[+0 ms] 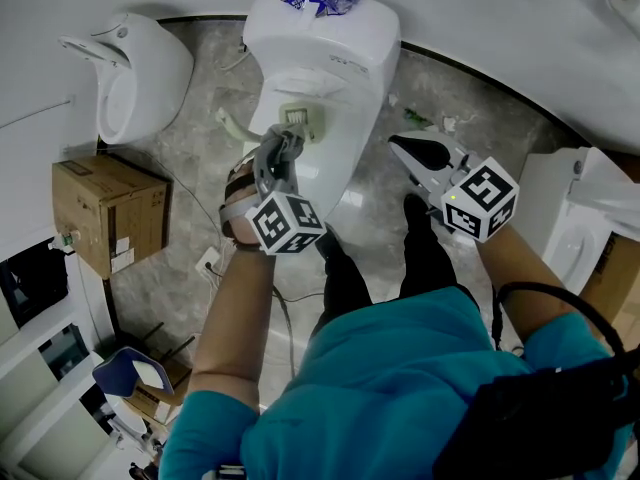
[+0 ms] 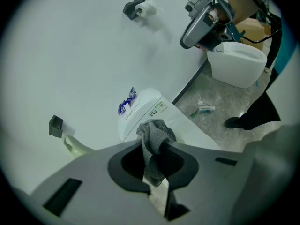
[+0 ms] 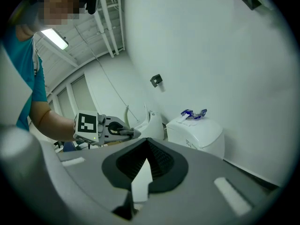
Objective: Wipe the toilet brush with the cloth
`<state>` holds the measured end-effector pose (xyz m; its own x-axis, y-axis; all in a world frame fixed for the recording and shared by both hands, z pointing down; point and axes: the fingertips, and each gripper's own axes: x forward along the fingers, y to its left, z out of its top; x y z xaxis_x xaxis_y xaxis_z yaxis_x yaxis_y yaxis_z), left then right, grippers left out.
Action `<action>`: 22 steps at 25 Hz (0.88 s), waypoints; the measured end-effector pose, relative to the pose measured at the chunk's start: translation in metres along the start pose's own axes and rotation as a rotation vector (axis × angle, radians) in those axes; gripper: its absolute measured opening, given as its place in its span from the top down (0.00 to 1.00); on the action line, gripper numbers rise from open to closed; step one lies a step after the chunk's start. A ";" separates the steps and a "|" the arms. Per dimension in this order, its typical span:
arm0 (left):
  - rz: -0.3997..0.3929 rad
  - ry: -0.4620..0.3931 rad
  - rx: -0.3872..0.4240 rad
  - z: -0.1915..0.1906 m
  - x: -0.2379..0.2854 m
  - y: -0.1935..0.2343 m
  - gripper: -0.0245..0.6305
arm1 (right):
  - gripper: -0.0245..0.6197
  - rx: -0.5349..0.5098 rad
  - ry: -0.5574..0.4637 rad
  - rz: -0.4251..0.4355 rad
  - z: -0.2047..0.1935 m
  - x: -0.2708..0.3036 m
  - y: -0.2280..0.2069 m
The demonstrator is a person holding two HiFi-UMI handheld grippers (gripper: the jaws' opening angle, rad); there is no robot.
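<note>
Left gripper (image 2: 155,149) clamped on the grey cloth (image 2: 152,132); right gripper (image 3: 147,144) jaws together, empty. Pale handle at 9 o'clock of the toilet (image 1: 345,68) is likely the toilet brush (image 1: 231,128), apart from both. I'd say wiping hasn't started.

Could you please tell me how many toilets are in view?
3: one toilet in the middle, one at the left near a cardboard box, one at the right edge. More may be hidden.
</note>
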<state>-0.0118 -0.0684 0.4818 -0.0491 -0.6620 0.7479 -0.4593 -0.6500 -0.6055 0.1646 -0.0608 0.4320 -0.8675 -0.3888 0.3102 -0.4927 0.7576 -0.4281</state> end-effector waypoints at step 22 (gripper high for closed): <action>0.015 -0.025 -0.023 -0.024 0.056 -0.032 0.90 | 0.97 0.005 0.072 -0.001 -0.023 0.025 -0.008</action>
<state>-0.0209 -0.0760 0.5490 -0.0338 -0.6811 0.7314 -0.4793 -0.6311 -0.6099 0.1485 -0.0644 0.4624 -0.8601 -0.3505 0.3705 -0.4937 0.7546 -0.4322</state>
